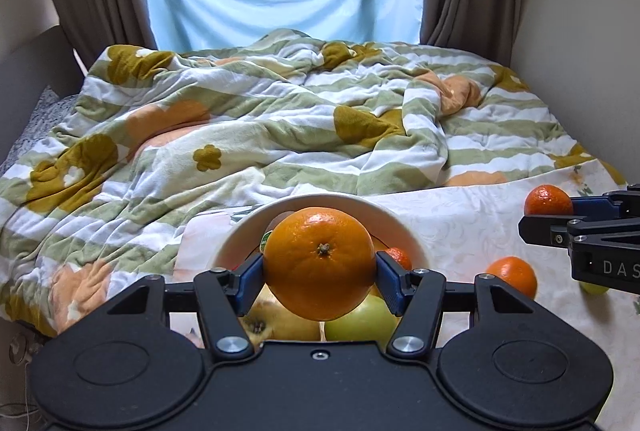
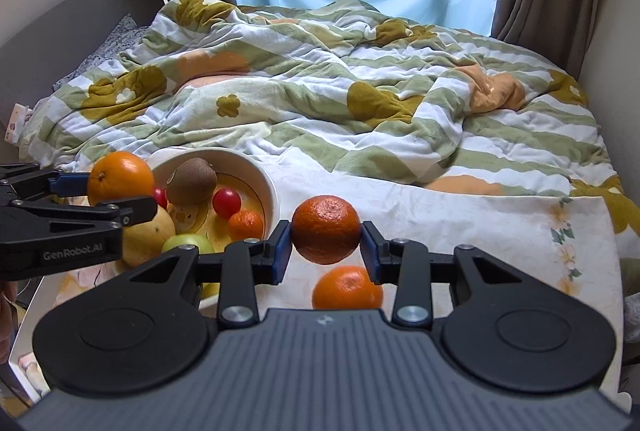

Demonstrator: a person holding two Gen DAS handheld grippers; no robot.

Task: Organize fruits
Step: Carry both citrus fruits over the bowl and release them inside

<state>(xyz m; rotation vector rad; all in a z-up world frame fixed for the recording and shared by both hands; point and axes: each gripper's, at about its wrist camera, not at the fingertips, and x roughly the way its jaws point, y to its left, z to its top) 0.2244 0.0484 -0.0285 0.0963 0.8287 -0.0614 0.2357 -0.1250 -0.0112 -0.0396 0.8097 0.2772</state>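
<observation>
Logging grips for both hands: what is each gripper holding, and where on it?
Left gripper clamps a large orange across its sides, stem end facing the camera. Right gripper clamps a mandarin across its sides.

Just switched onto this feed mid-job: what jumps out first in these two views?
Each gripper is clamped on a fruit: the left gripper holds a big orange above the white bowl of mixed fruit, and the right gripper holds a mandarin over the pale cloth. Another mandarin lies loose on that cloth just below it, with a rumpled flowered quilt behind.
</observation>
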